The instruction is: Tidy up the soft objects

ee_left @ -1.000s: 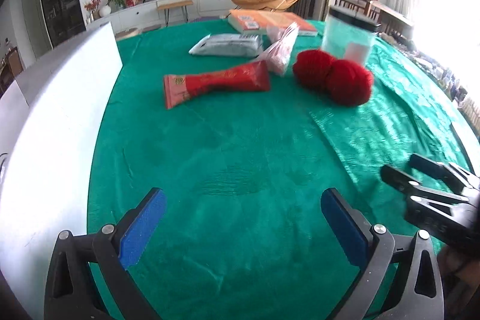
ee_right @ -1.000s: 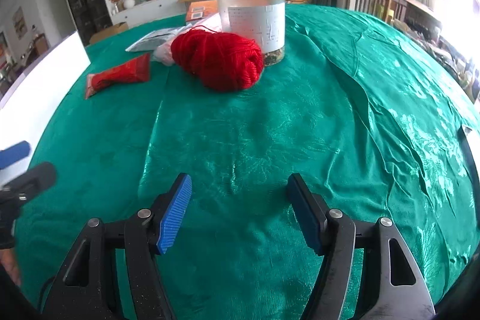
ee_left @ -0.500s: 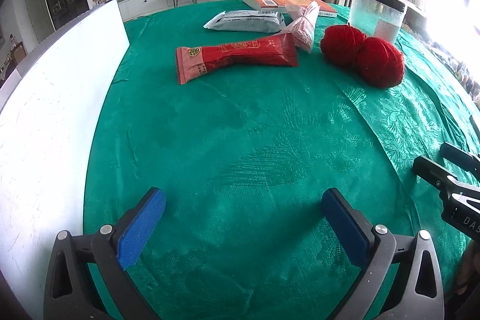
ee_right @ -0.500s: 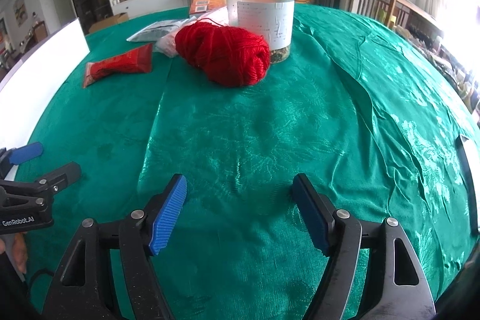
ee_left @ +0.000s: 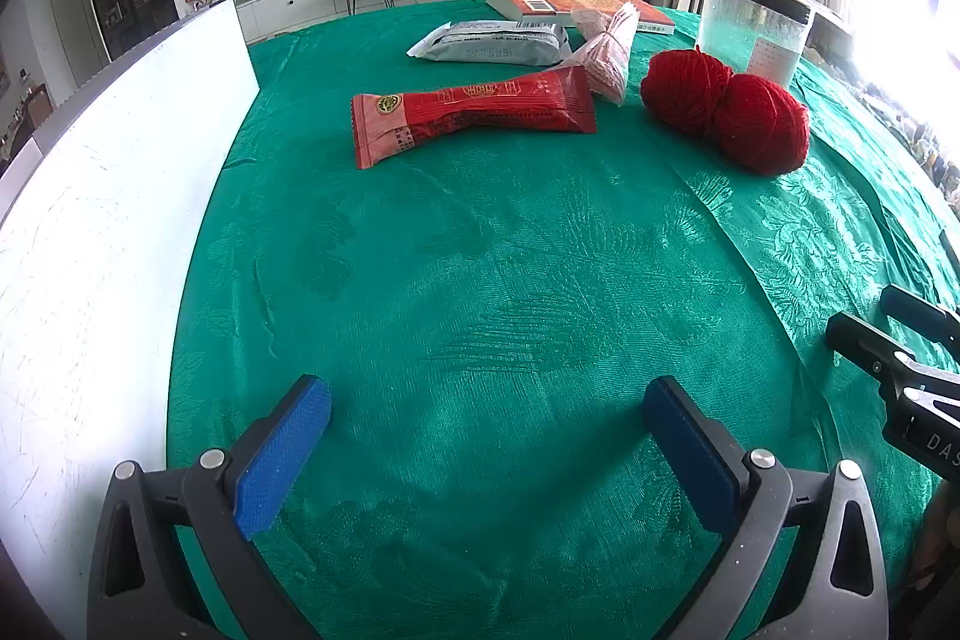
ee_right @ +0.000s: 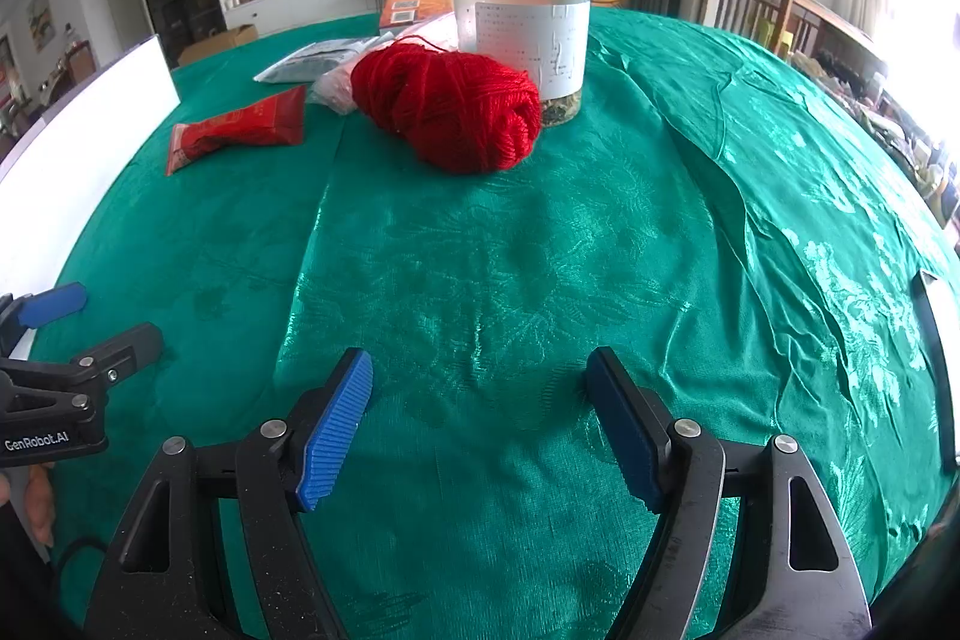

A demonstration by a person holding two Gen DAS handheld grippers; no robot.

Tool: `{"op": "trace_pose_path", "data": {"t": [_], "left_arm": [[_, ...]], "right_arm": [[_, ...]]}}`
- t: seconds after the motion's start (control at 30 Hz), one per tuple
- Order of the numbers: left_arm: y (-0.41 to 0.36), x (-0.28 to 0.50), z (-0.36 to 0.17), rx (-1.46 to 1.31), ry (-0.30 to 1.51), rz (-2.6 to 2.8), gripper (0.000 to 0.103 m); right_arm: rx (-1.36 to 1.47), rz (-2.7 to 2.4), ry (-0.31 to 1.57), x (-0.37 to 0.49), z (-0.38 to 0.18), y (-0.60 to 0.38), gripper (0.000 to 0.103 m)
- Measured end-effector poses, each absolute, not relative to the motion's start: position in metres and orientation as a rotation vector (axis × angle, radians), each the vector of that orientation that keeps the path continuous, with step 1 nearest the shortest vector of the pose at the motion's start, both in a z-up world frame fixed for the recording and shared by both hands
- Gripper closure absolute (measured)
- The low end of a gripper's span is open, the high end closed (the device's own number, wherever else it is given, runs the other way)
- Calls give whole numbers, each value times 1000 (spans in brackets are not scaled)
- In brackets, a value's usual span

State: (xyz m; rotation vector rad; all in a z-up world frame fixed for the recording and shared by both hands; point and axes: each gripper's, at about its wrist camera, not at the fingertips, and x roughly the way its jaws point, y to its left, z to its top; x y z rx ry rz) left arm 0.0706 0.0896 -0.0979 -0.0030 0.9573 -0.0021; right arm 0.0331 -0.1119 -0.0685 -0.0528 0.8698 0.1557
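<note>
Two balls of red yarn lie on the green cloth, far ahead of both grippers. Left of the yarn lies a long red packet. Behind it are a grey pouch and a pink wrapped bundle. My left gripper stands open low over bare cloth, nothing between its fingers. My right gripper is open too, over the cloth in front of the yarn. Each gripper shows at the other view's edge, the right gripper and the left gripper.
A clear jar with a black lid stands right behind the yarn. An orange book lies at the far edge. A white board stands along the table's left side. The green cloth has folds on the right.
The left wrist view has tipped lower toward the cloth. The right gripper's fingers stand wider apart than a second ago. The objects on the table have not moved.
</note>
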Motion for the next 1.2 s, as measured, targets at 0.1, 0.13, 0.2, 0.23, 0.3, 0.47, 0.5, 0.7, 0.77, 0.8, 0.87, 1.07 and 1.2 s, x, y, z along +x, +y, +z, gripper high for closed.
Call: {"op": "trace_pose_path", "data": {"t": [0.1, 0.13, 0.2, 0.23, 0.3, 0.47, 0.5, 0.7, 0.77, 0.8, 0.87, 1.07, 1.2], "left_arm": [[89, 71, -98, -3, 957, -2, 0], [90, 71, -98, -3, 957, -2, 0], [89, 71, -98, -3, 957, -2, 0], [89, 71, -98, -3, 957, -2, 0], [89, 70, -98, -3, 957, -2, 0], [89, 70, -98, -3, 957, -2, 0], [90, 70, -98, -3, 957, -2, 0], [93, 71, -98, 3, 961, -11, 0], [99, 71, -98, -16, 961, -2, 0], [99, 71, -99, -17, 960, -2, 0], [98, 72, -98, -11, 961, 0, 0], [98, 72, -98, -14, 960, 4, 0], [98, 72, -98, -14, 961, 4, 0]], "right_arm": [[-53, 156, 870, 33, -68, -112, 26], [-53, 156, 870, 33, -68, -112, 26], [-53, 156, 870, 33, -68, -112, 26], [-53, 156, 870, 33, -68, -112, 26], [-53, 156, 870, 33, -68, -112, 26], [-53, 156, 870, 33, -68, -112, 26], [-53, 156, 870, 33, -68, -112, 26], [-50, 158, 869, 33, -68, -113, 26], [-11, 176, 862, 32, -67, -118, 26], [26, 188, 859, 33, -65, -123, 26], [152, 231, 848, 39, -62, -137, 26], [-56, 287, 790, 96, -33, -115, 26], [-310, 313, 802, 137, -33, -80, 27]]}}
